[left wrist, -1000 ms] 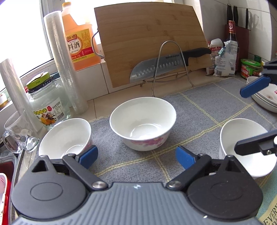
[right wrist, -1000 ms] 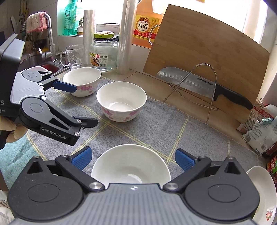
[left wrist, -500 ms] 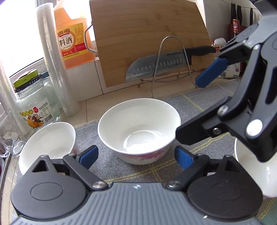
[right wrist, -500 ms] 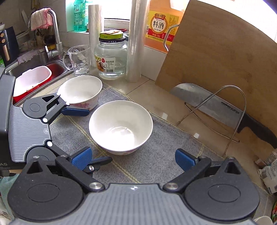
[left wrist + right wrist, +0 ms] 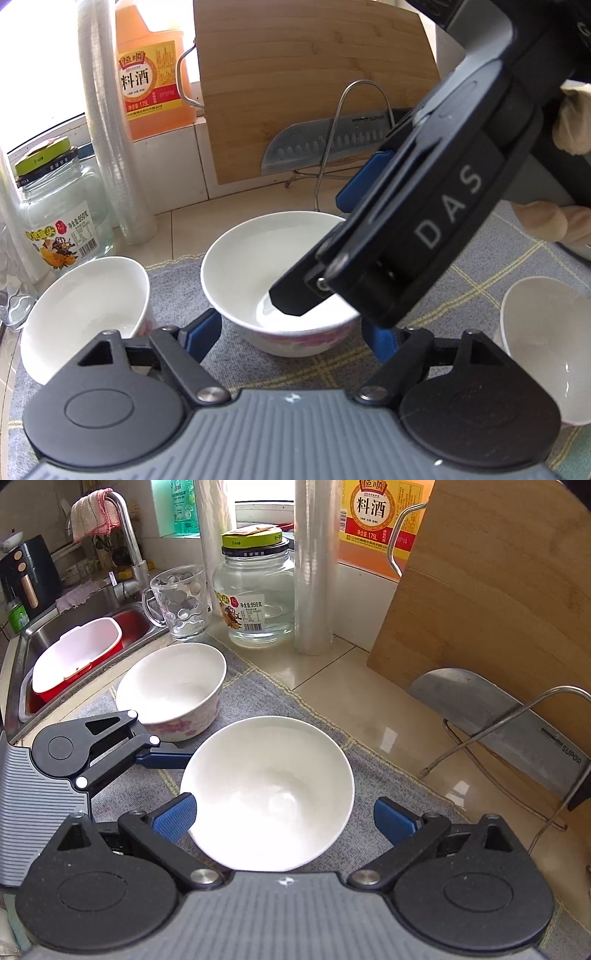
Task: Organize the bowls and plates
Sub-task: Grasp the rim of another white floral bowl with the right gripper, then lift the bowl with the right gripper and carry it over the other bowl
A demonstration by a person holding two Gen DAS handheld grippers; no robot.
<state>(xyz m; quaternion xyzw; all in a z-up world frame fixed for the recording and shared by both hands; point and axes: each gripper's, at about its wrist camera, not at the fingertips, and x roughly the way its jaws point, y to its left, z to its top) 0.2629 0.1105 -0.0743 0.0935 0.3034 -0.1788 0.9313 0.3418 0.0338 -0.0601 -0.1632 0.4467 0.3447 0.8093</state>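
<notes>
The right tool (image 5: 282,818) has swung over from the right-hand bowl (image 5: 546,350) to the middle bowl (image 5: 267,794) on the grey mat, jaws wide around its rim (not gripping). The left tool (image 5: 291,334) has been closing, bowl between, untouched. Stacking looks imminent.

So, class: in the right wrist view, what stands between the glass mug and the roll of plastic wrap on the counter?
A clear glass jar with a green lid stands between the glass mug and the roll of plastic wrap; the right wrist view shows it.
</notes>
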